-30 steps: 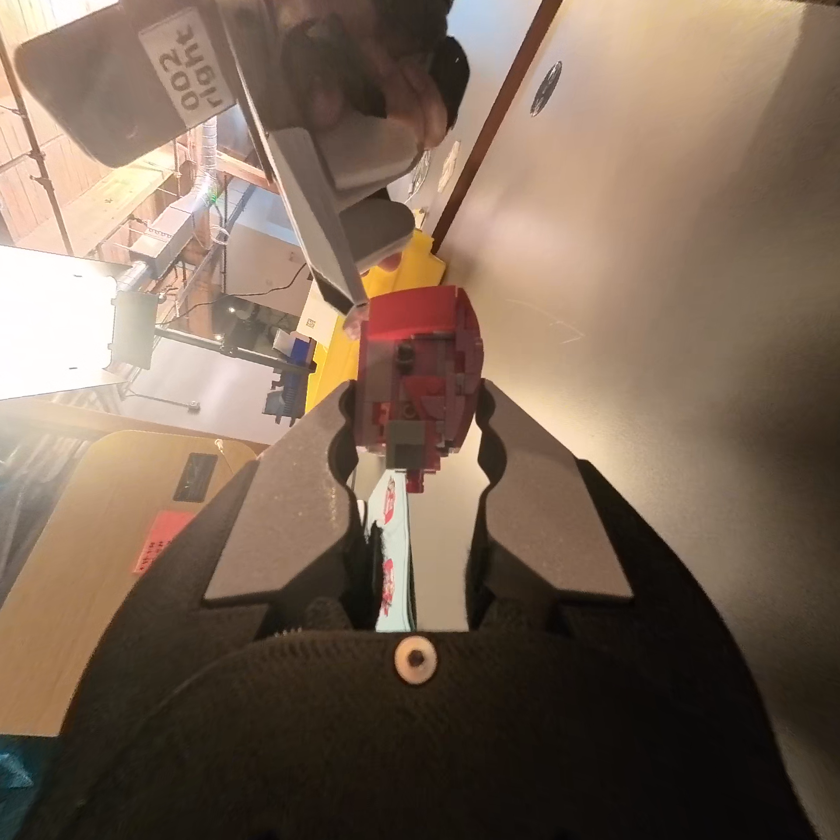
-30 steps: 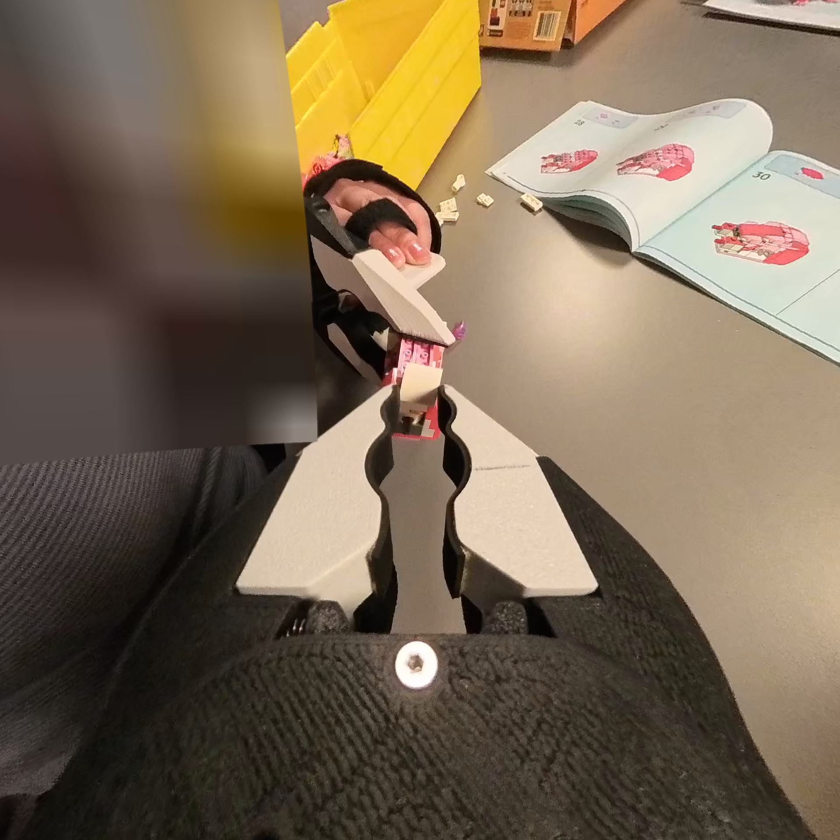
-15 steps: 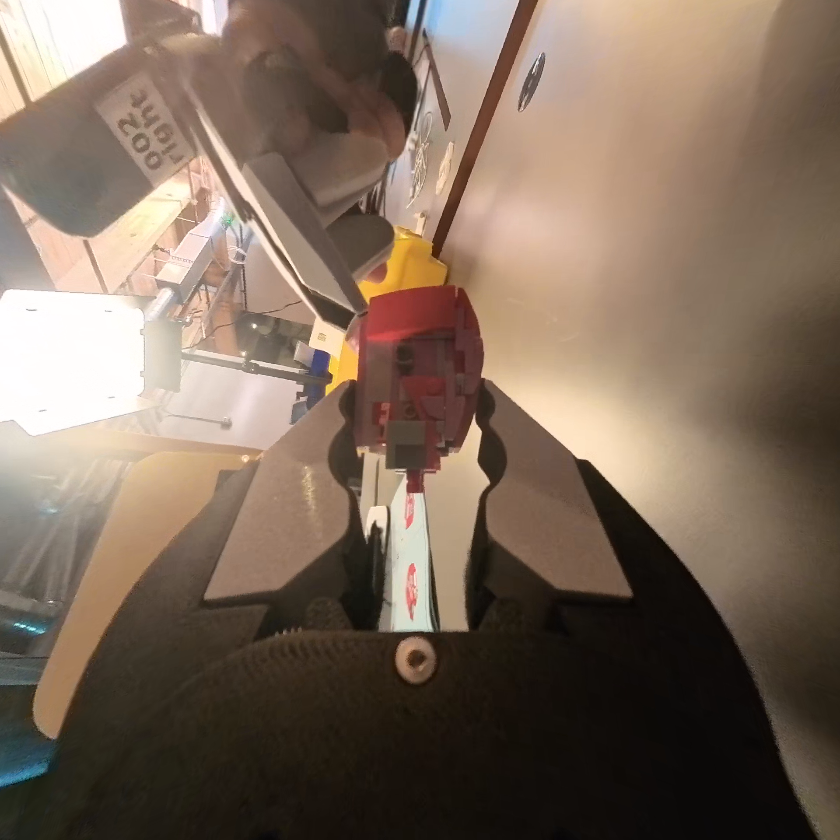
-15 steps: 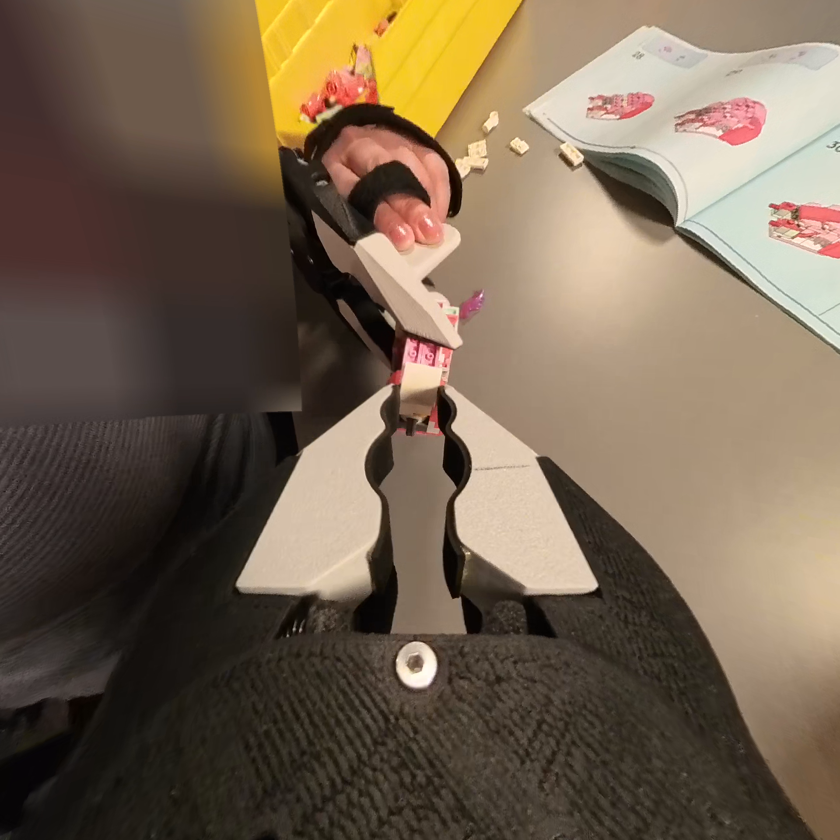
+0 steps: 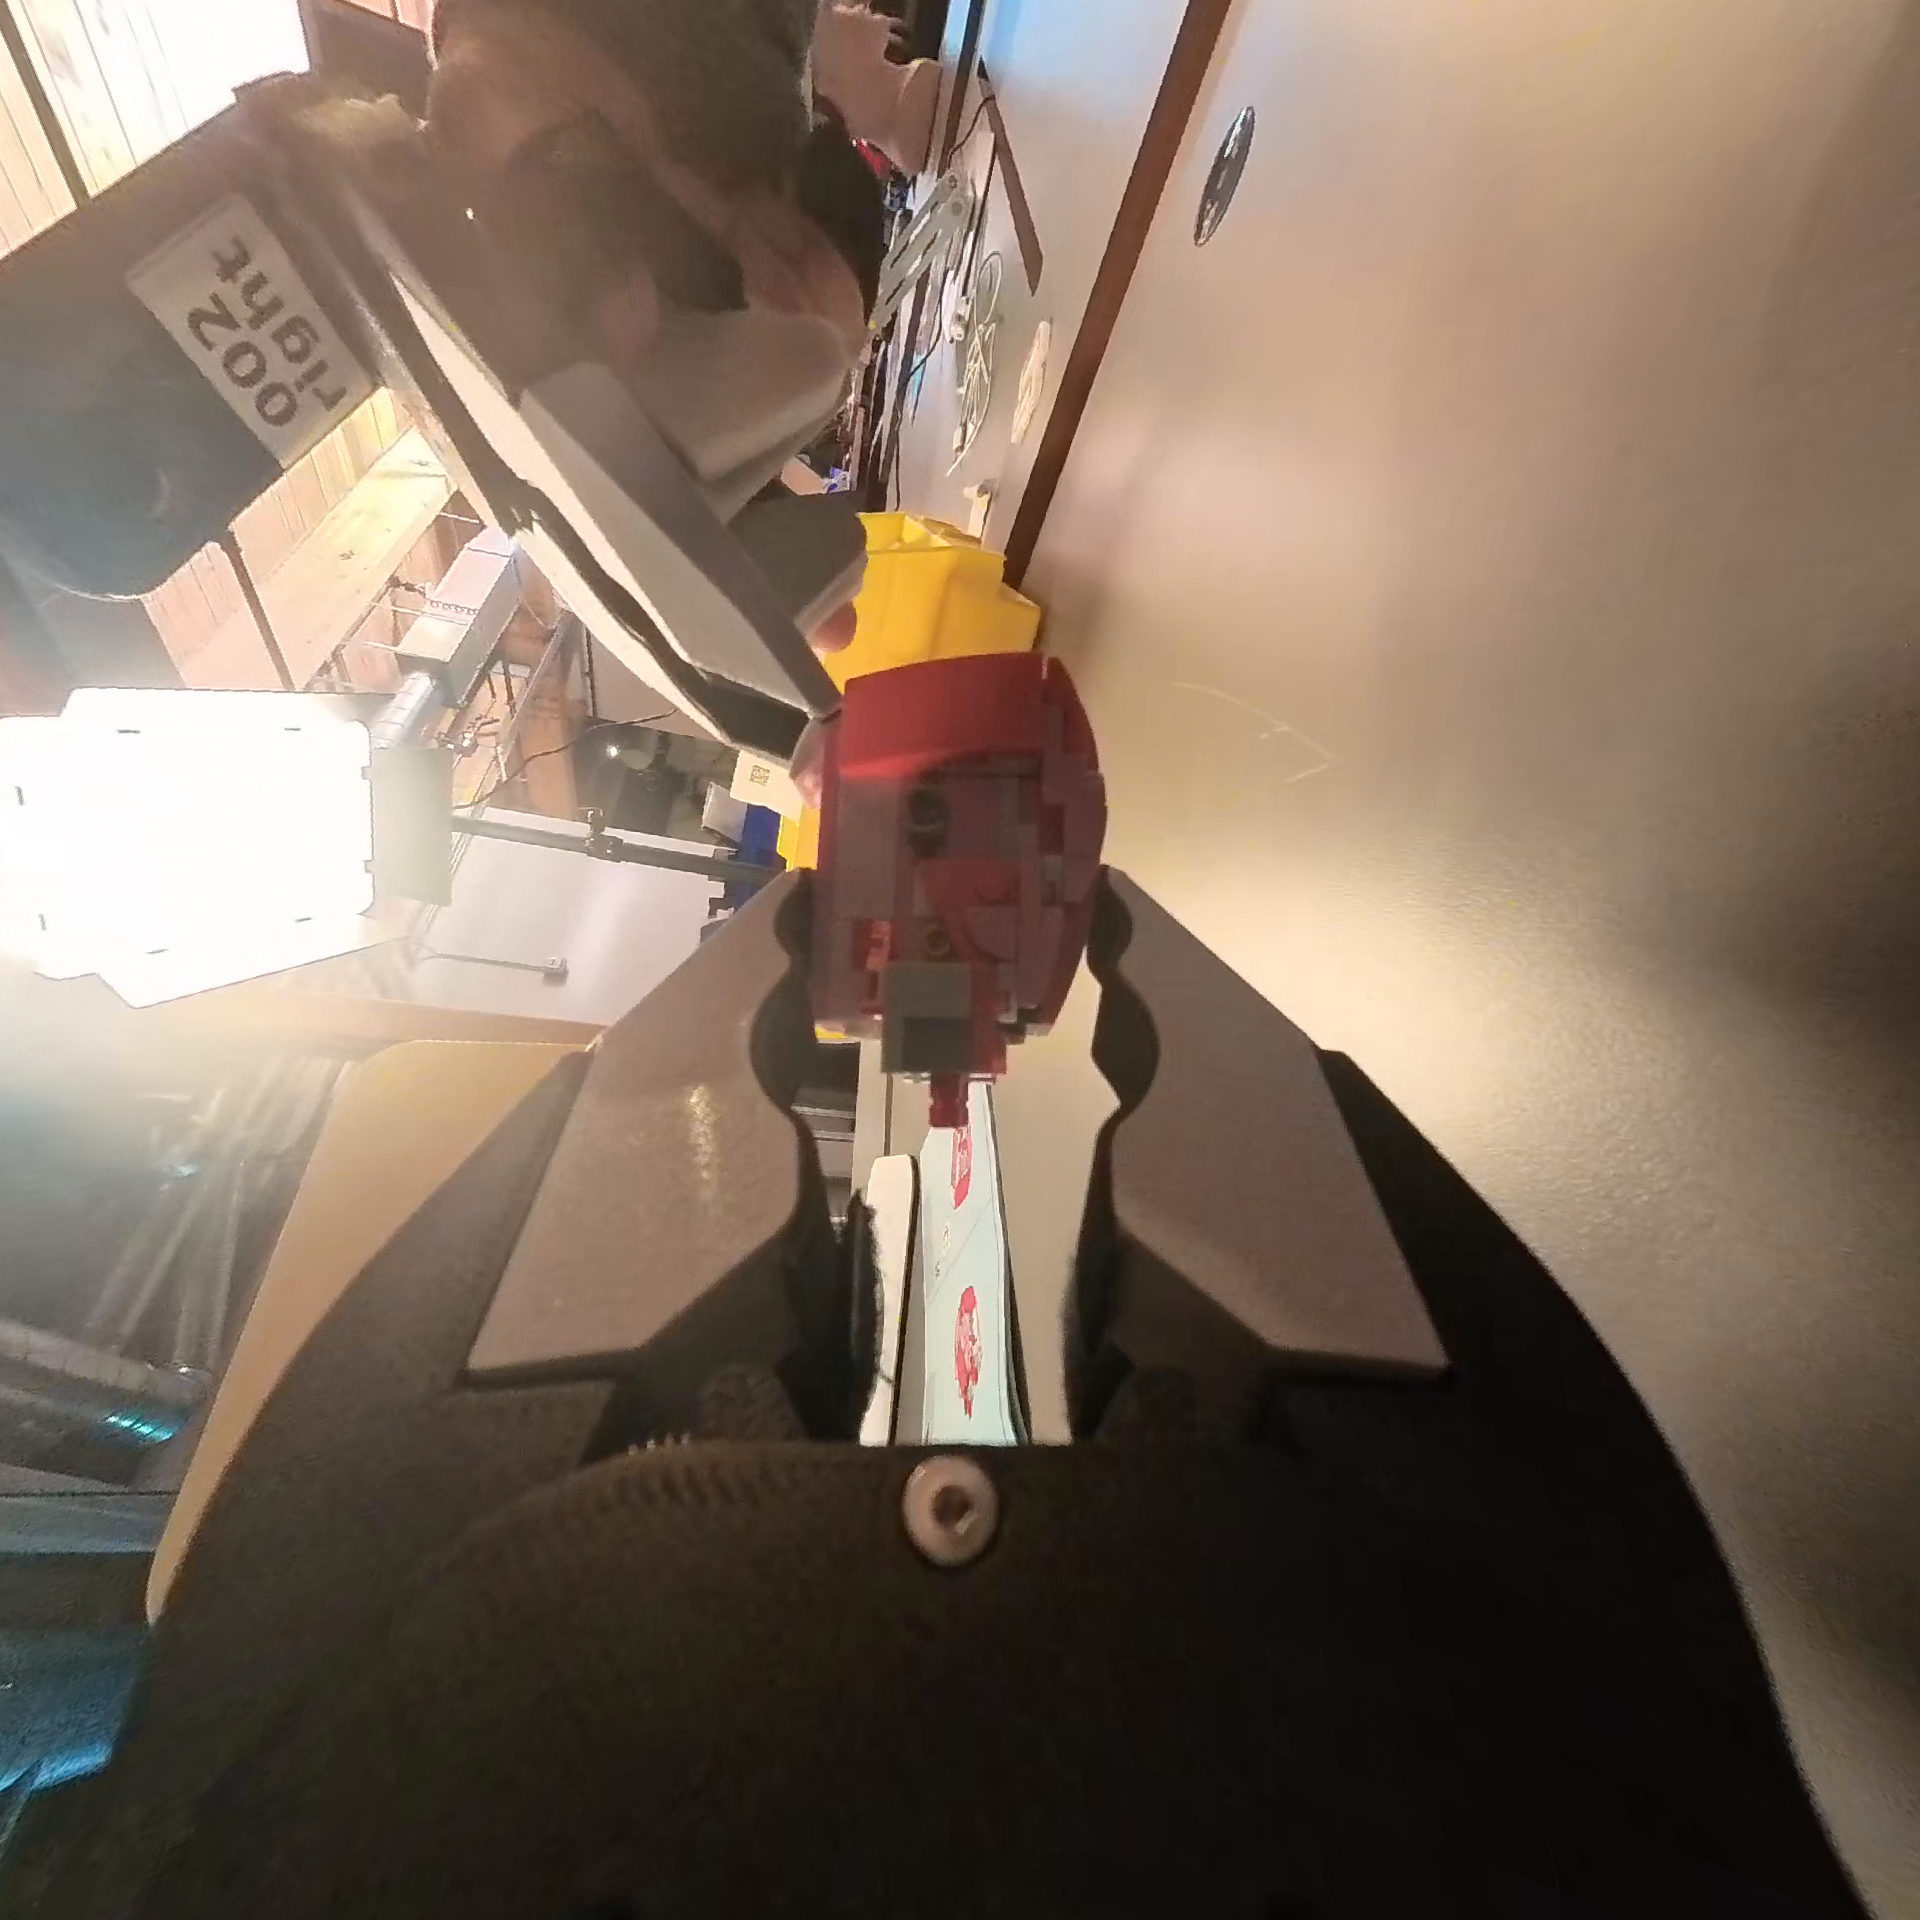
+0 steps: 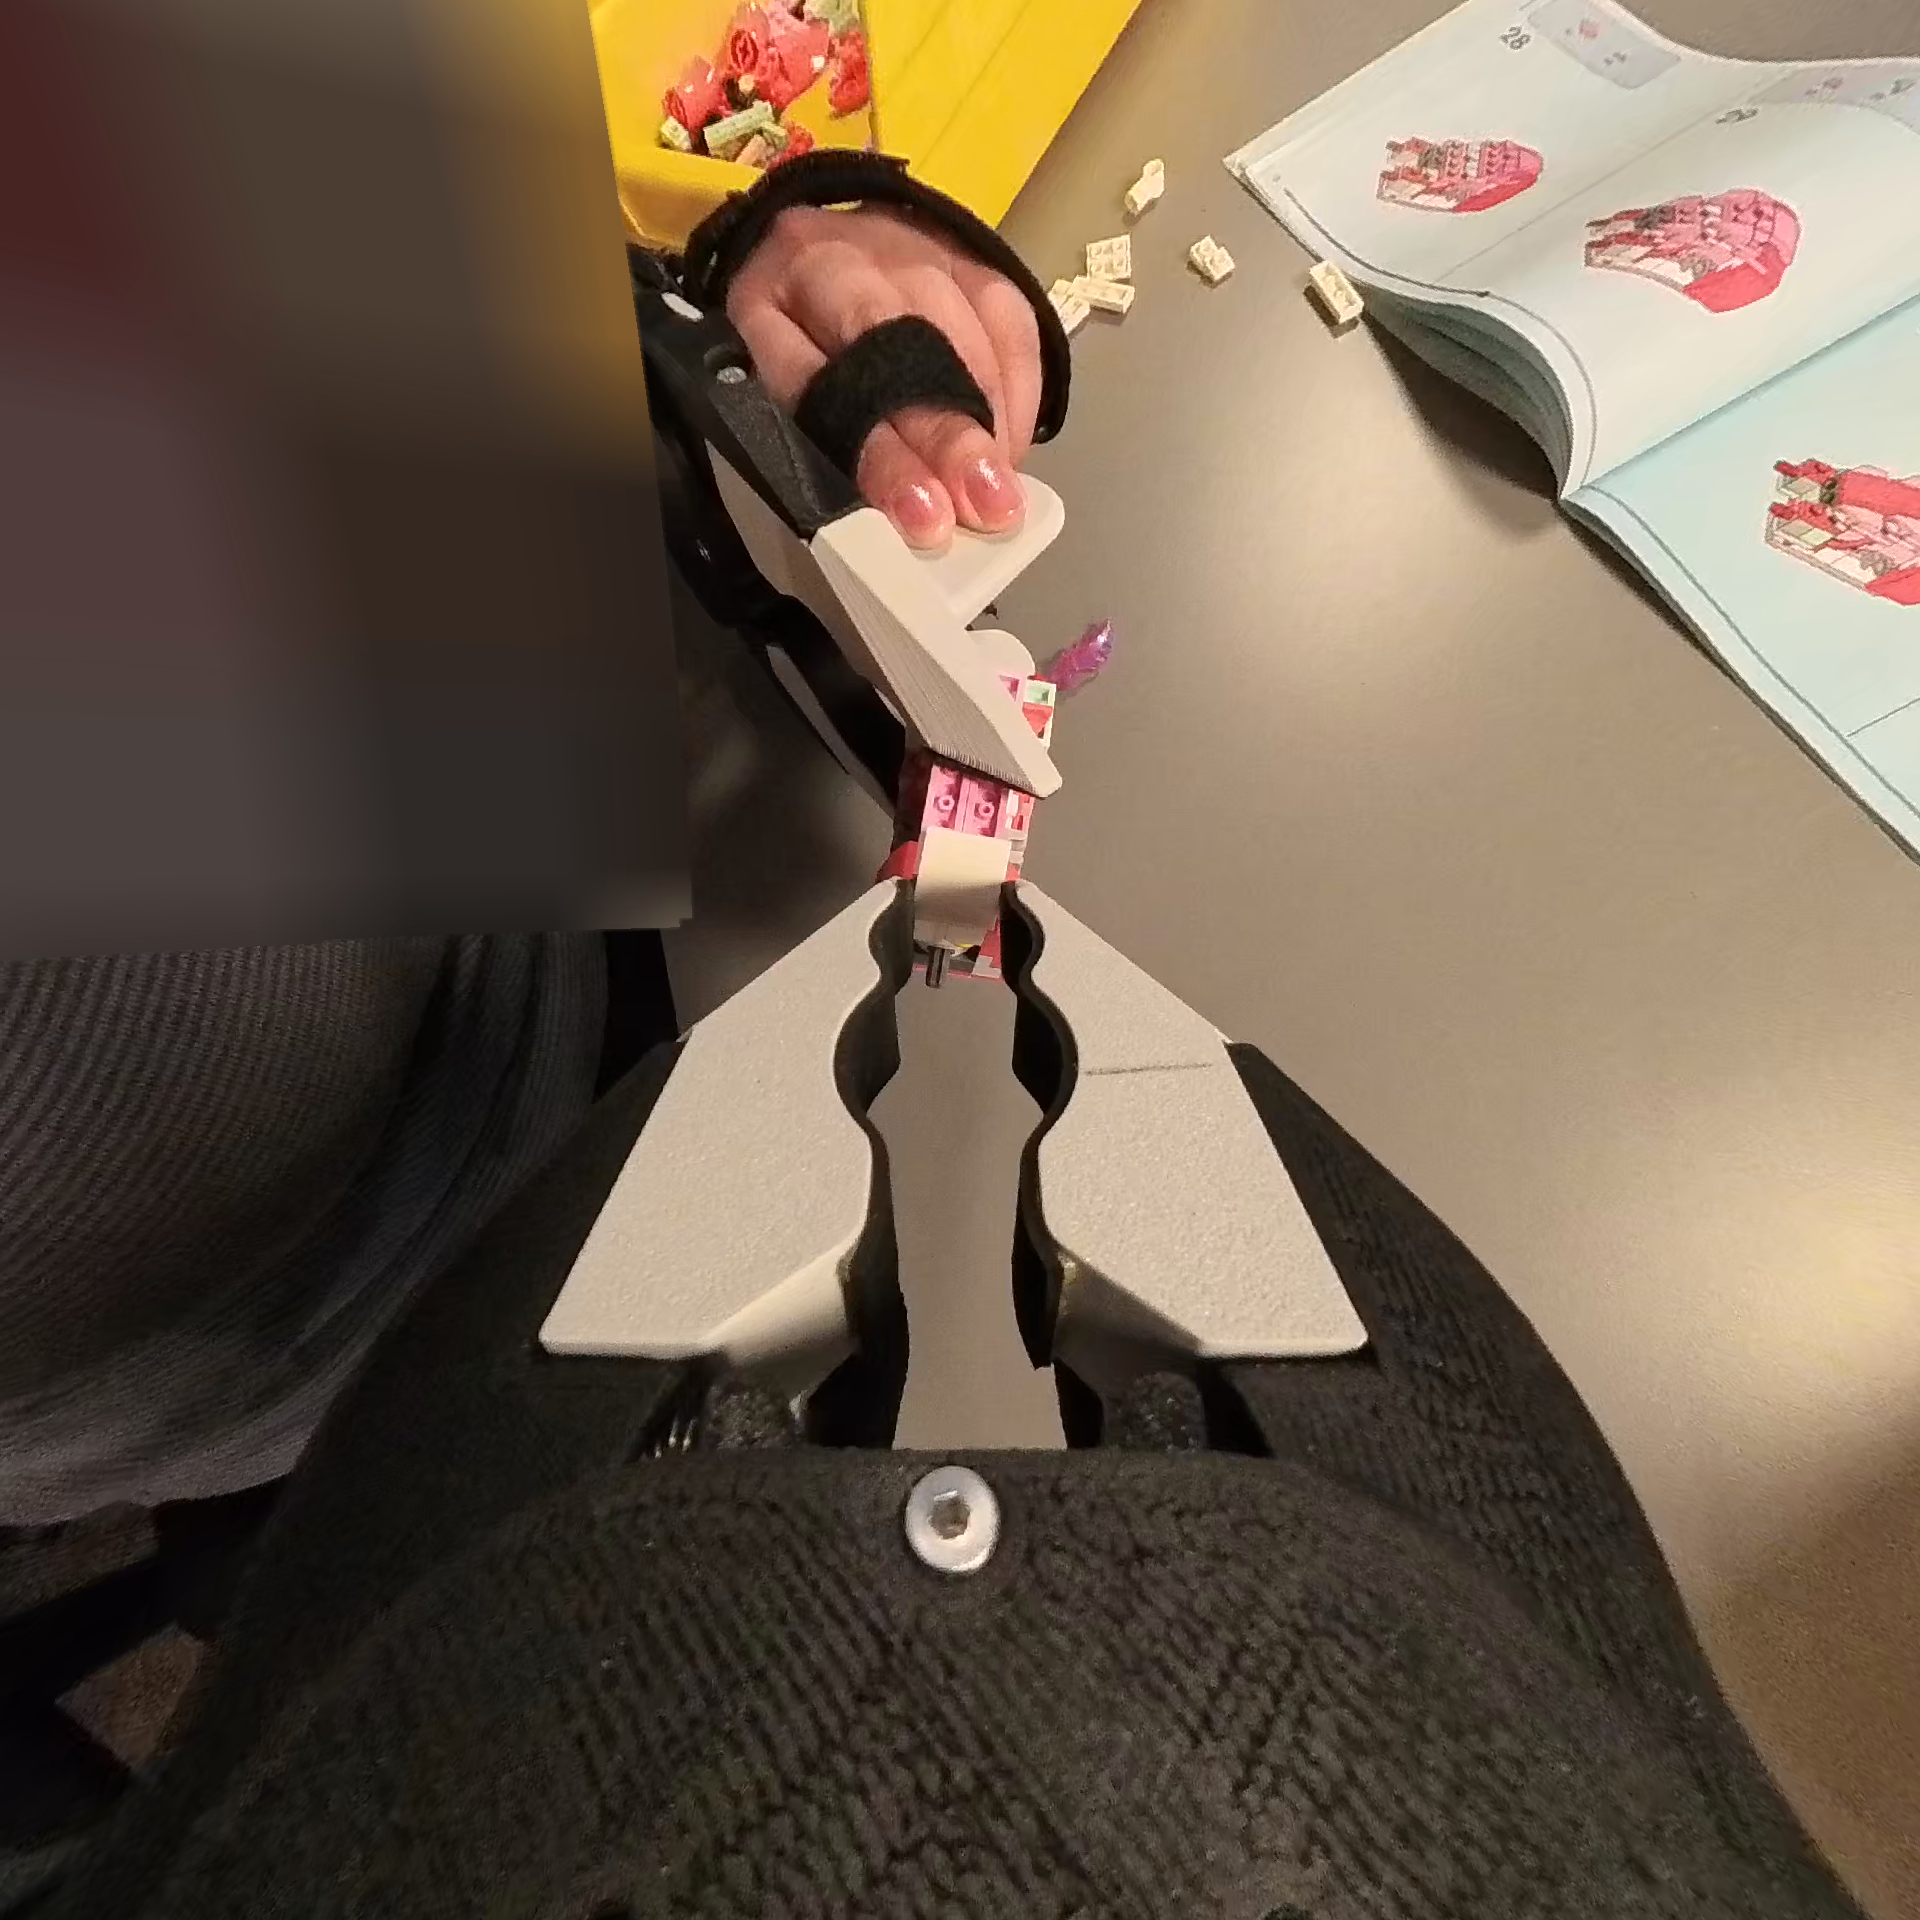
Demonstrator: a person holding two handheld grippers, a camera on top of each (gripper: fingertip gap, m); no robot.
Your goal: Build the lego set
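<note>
The left gripper (image 5: pixel 951 914) holds a red and pink toy-brick model (image 5: pixel 961 831) off the grey table (image 5: pixel 1507 623), its two dark fingers (image 5: pixel 727 997) clamped on the model's flanks, with the rounded red shell pointing away from the camera and a grey block and a small red peg hanging toward the wrist. Seen from the right wrist, the same model (image 6: pixel 971 821) shows pink studded bricks, and the right gripper (image 6: pixel 956 914) is pinching a cream brick (image 6: pixel 961 878) at the model's near end; its pale fingers (image 6: pixel 821 997) stand only narrowly apart and press on that brick's sides (so both tools grip the one assembly, from opposite ends). A hand (image 6: pixel 904 343) in a black strap steers the left gripper. Behind it stands a yellow bin (image 6: pixel 997 83) with loose red and cream bricks (image 6: pixel 769 83) inside; a few small cream bricks (image 6: pixel 1101 270) lie scattered on the table just beside the bin. An open instruction booklet (image 6: pixel 1662 343) with pale blue pages lies farther right, well apart from the grippers. A small purple translucent piece (image 6: pixel 1086 670) shows just beyond the model.
</note>
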